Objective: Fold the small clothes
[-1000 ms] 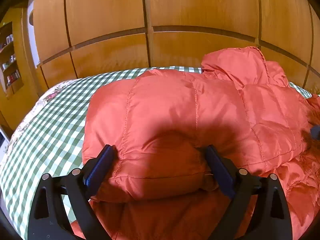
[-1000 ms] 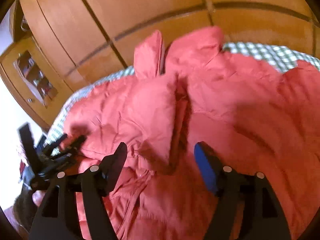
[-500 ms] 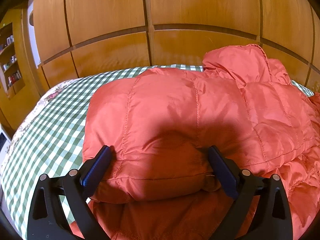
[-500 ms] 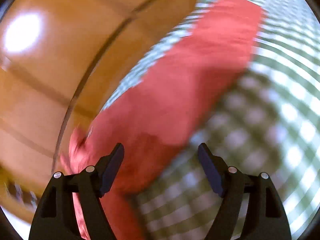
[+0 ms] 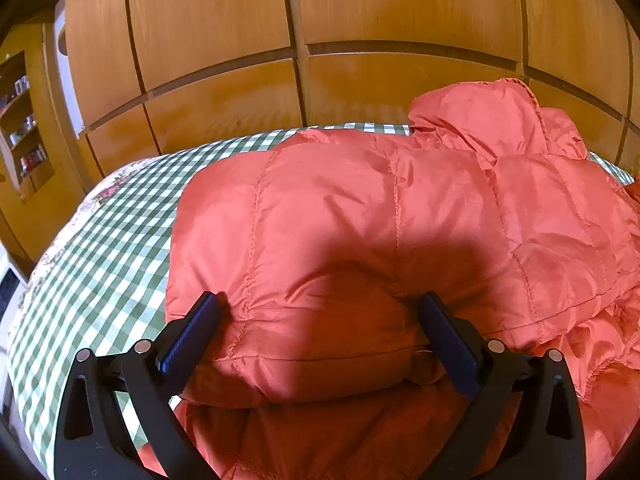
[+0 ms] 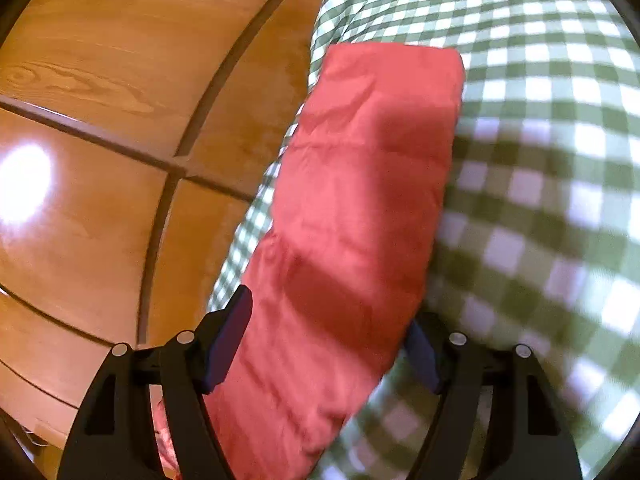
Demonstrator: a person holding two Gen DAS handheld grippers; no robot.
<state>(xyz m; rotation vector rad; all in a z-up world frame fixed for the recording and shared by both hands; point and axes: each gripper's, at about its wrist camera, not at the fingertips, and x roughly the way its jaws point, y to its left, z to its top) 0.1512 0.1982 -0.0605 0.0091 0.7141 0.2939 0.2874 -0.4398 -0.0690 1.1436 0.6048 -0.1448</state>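
A red quilted puffer jacket (image 5: 380,220) lies on the green checked bedspread (image 5: 100,248). One sleeve is folded across its body, and the hood (image 5: 480,116) stands at the back right. My left gripper (image 5: 320,332) is open, its jaws on either side of the folded sleeve's puffy cuff end. In the right wrist view the other sleeve (image 6: 360,208) stretches out flat over the bedspread (image 6: 540,160). My right gripper (image 6: 328,340) is open, with the sleeve passing between its jaws.
Wooden wardrobe doors (image 5: 300,40) stand right behind the bed and also fill the left of the right wrist view (image 6: 100,120). A shelf with small bottles (image 5: 24,128) is at the far left. The bedspread's floral border (image 5: 60,248) marks the left bed edge.
My right gripper has swung away from the jacket's body and now straddles the outstretched sleeve. My left gripper has stayed at the folded sleeve's cuff.
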